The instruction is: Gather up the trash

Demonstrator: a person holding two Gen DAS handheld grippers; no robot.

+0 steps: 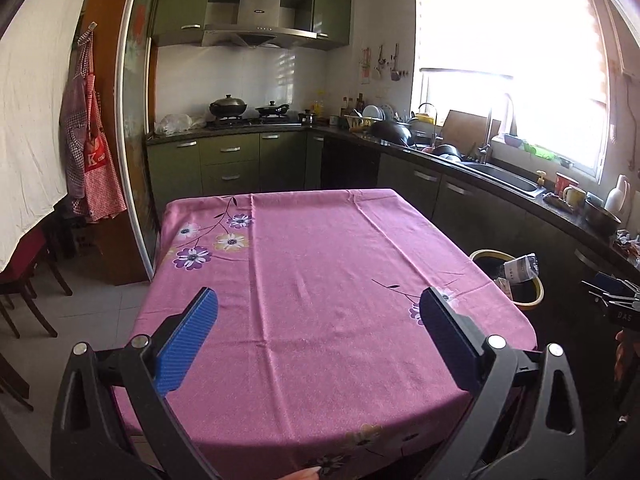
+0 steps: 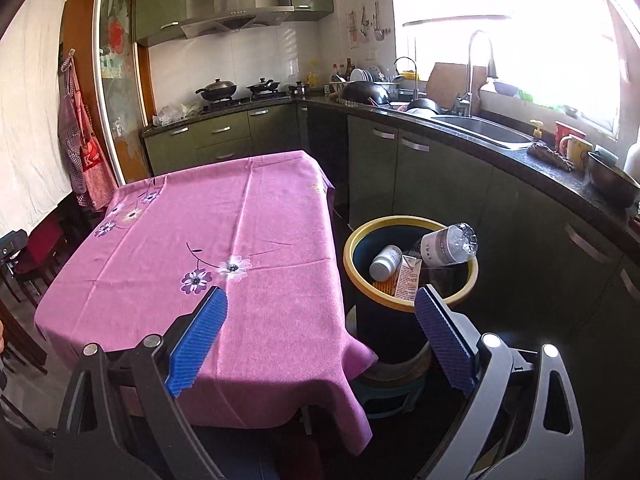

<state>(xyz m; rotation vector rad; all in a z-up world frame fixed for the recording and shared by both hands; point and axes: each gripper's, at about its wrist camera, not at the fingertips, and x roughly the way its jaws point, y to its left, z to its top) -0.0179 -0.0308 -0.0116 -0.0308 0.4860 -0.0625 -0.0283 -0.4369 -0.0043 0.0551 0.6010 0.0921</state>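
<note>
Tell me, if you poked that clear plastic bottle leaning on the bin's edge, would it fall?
Probably. The clear plastic bottle lies tilted across the bin's yellow rim, sticking out above it, so a nudge could tip it in or out. It looks empty, so likely light and easy to crumple. Being round and smooth, it may roll or slip.

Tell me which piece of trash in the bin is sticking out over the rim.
The clear plastic bottle with the white label: it leans over the bin's yellow rim, while the small white bottle and carton sit inside.
</note>
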